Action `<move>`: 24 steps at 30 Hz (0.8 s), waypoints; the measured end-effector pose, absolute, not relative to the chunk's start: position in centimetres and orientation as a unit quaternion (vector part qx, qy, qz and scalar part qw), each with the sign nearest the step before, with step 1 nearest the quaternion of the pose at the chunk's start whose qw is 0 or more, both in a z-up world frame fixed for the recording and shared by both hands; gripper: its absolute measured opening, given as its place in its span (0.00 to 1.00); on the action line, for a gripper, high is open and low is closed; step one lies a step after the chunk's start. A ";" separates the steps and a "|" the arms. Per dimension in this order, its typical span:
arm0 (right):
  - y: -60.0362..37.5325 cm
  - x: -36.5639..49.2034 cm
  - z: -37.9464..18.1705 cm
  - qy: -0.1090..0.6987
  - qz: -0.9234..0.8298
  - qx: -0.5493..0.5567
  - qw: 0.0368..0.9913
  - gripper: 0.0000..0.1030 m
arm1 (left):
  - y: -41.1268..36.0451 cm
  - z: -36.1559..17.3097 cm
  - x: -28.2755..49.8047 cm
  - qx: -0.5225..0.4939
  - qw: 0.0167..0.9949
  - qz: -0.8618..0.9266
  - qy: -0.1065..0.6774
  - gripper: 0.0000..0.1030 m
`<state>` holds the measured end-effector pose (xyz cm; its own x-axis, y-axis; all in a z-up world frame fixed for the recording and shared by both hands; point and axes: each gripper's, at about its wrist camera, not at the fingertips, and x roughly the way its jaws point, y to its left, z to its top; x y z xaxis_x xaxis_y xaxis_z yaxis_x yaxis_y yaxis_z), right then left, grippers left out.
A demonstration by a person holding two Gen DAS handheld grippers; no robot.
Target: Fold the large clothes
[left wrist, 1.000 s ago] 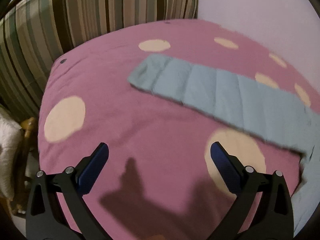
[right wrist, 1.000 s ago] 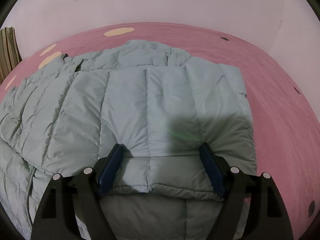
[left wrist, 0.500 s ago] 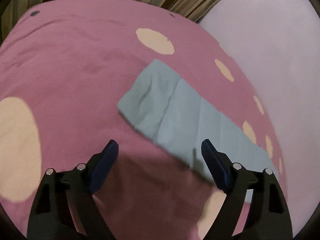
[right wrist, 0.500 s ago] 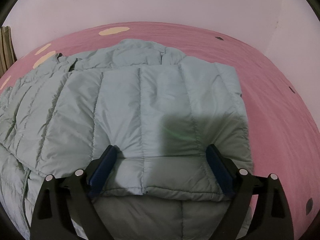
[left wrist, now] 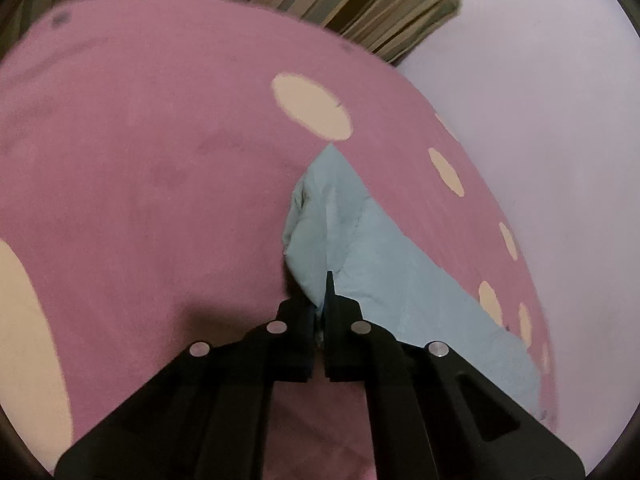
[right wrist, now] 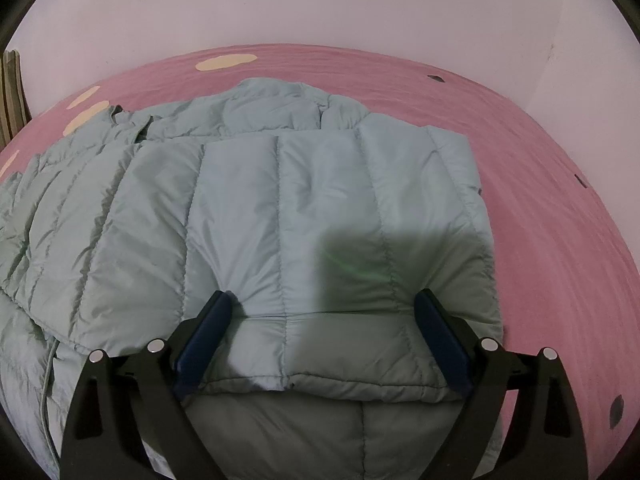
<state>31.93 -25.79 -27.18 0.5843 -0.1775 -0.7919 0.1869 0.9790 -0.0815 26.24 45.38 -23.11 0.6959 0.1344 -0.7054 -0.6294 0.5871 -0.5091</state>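
Pinching sleeve [left wrist: 360, 248] in left tongs [left wrist: 318, 312], right tongs [right wrist: 326, 320] spread on jacket [right wrist: 280, 208]

both wrist views close above jacket [right wrist: 320, 208], shared bedspread [left wrist: 140, 160]

Left gripper [left wrist: 318, 300]: jaws pinched together on the sleeve [left wrist: 360, 248] end, fabric trapped between the fingers [left wrist: 330, 292]; tool low, angled down toward the bed. Right gripper [right wrist: 324, 312]: jaws spread wide, blue pads [right wrist: 204, 336] pressed down into the jacket [right wrist: 280, 208], one tip at each side of a folded panel, nothing clamped.
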 end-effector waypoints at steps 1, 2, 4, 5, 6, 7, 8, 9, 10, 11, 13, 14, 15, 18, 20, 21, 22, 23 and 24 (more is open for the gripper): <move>-25.8 31.9 -27.2 0.444 -0.102 0.005 0.890 0.89 | 44.8 -22.3 26.4 -0.376 0.842 0.231 0.312 0.02; -25.8 31.9 -27.2 0.444 -0.103 0.005 0.890 0.89 | 44.1 -21.6 26.6 -0.363 0.849 0.229 0.307 0.02; -25.8 31.9 -27.2 0.444 -0.102 0.005 0.890 0.89 | 42.9 -20.2 27.0 -0.342 0.862 0.221 0.301 0.02; -25.8 31.9 -27.2 0.444 -0.102 0.006 0.890 0.89 | 42.0 -19.5 27.3 -0.331 0.869 0.216 0.298 0.02; -25.8 31.9 -27.2 0.444 -0.102 0.006 0.890 0.89 | 41.2 -18.8 27.5 -0.319 0.875 0.209 0.297 0.02; -25.8 31.9 -27.2 0.444 -0.102 0.005 0.890 0.89 | 39.7 -17.8 28.1 -0.299 0.885 0.200 0.296 0.02; -25.8 31.9 -27.2 0.444 -0.102 0.005 0.890 0.89 | 38.3 -17.0 28.6 -0.282 0.893 0.191 0.295 0.02; -25.8 31.9 -27.2 0.444 -0.102 0.006 0.890 0.89 | 37.0 -16.5 29.0 -0.270 0.899 0.181 0.294 0.02; -25.8 31.9 -27.2 0.444 -0.102 0.006 0.890 0.89 | 35.1 -15.6 29.9 -0.251 0.908 0.165 0.293 0.02; -25.8 31.9 -27.2 0.444 -0.102 0.005 0.890 0.89 | 33.2 -15.0 30.5 -0.236 0.915 0.149 0.293 0.02; -25.8 31.9 -27.2 0.444 -0.102 0.006 0.890 0.89 | 29.6 -14.0 31.9 -0.212 0.925 0.115 0.294 0.02; -25.8 31.9 -27.2 0.444 -0.102 0.006 0.890 0.89 | 27.9 -13.7 32.5 -0.204 0.928 0.099 0.296 0.02; -25.9 31.9 -27.2 0.444 -0.102 0.007 0.890 0.89 | 26.1 -13.4 33.1 -0.197 0.931 0.082 0.298 0.02; -25.9 31.9 -27.2 0.444 -0.101 0.008 0.890 0.90 | 20.2 -13.0 34.7 -0.184 0.934 0.025 0.307 0.02; -25.9 31.9 -27.2 0.443 -0.100 0.010 0.891 0.90 | 16.9 -13.2 35.4 -0.174 0.933 -0.002 0.314 0.02; -26.0 31.9 -27.2 0.443 -0.100 0.010 0.891 0.90 | 15.7 -13.3 35.8 -0.169 0.933 -0.011 0.318 0.02; -26.0 31.9 -27.2 0.443 -0.100 0.011 0.891 0.90 | 13.8 -13.5 36.5 -0.160 0.933 -0.021 0.323 0.02; -26.0 31.9 -27.2 0.443 -0.100 0.011 0.891 0.90 | 12.5 -13.7 36.9 -0.155 0.932 -0.030 0.327 0.02; -26.0 31.9 -27.2 0.443 -0.100 0.012 0.891 0.90 | 10.8 -13.9 37.5 -0.152 0.930 -0.043 0.333 0.02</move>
